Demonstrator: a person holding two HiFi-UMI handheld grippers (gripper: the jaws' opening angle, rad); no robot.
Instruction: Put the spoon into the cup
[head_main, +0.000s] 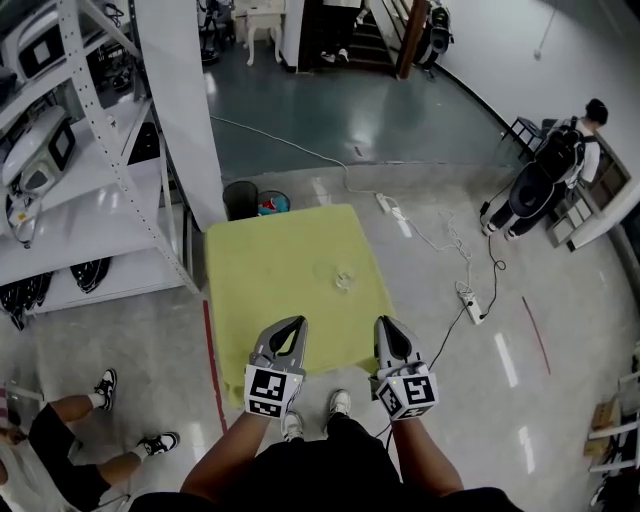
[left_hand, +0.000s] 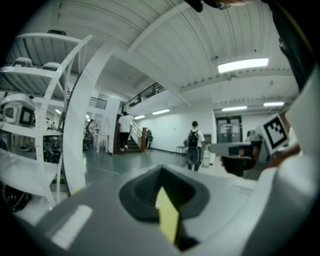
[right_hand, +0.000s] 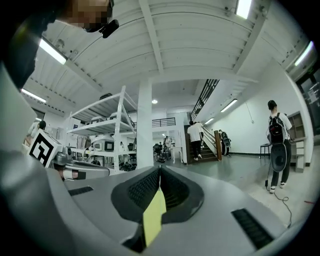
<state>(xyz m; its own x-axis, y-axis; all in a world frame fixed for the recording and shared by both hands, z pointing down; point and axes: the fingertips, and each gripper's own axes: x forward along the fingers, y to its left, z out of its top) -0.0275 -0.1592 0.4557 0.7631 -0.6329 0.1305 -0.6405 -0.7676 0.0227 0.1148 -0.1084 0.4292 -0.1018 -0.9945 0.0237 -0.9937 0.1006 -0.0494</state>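
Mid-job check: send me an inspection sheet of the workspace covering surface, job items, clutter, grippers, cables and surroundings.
Surface: yellow-green table, flat top.
Job's things: small clear item near the table's middle, probably the cup; the spoon is too faint to tell apart.
Clutter: nothing seen on the table.
Grippers: left gripper and right gripper over the table's near edge, jaws together, holding nothing.
Cables: white cable and a power strip on the floor, beyond and right of the table.
Surroundings: shelving at left, bins behind the table, person with a backpack far right, seated person lower left.
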